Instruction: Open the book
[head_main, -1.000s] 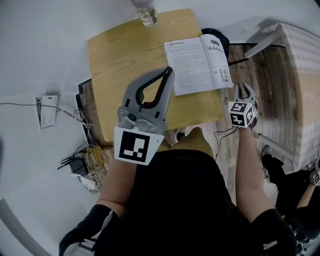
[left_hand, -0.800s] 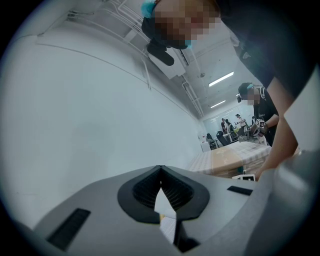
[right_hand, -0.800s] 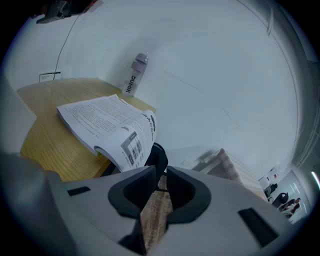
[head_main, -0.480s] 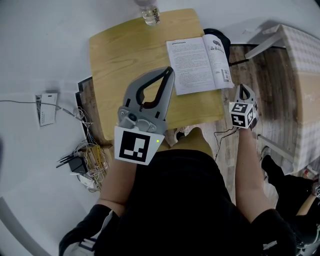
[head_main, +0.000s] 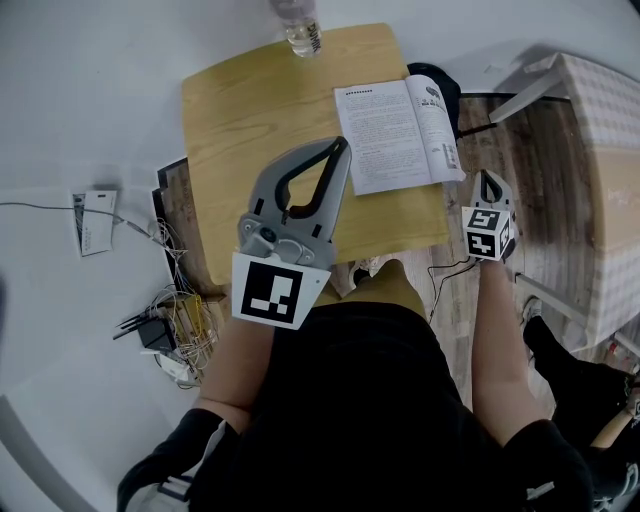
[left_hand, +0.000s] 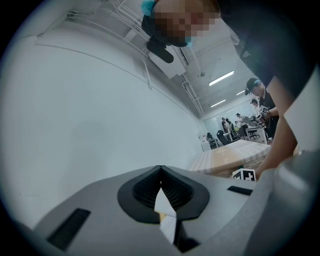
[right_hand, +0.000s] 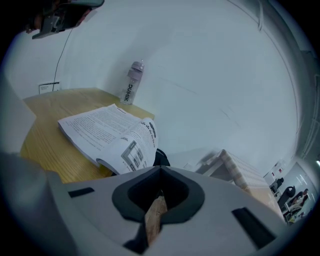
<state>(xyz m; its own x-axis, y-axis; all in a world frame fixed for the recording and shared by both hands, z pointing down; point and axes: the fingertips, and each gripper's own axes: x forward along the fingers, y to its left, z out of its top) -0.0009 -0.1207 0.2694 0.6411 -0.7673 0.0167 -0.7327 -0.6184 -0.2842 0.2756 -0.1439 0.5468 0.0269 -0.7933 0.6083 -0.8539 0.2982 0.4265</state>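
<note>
Right claw (head_main: 487, 178): its grey jaws are pressing together tip to tip with nothing between them. Only a sliver of wooden floor is showing through the gap behind the tips. It is hanging off the table's near right corner, apart from the book.
Left claw (head_main: 343, 145): its jaws are also meeting at the tips and pinching nothing. From the head view its tip is lining up just beside the book's left edge, but how high it is hovering cannot be told.
Book: the white paperback book with printed pages (head_main: 395, 135) is lying open on the table's far right part. Its right-hand pages are arching up and curling over by the table's right edge, and the print is too small to read.
Table: the light wooden table with rounded corners (head_main: 250, 120) is carrying the book and the bottle.
Bottle: the clear plastic bottle (head_main: 300, 30) is standing at the far edge, with the head view cutting off its top.
Hidden: a black object (head_main: 443, 80) is peeking out behind the book, and what it is cannot be told.
</note>
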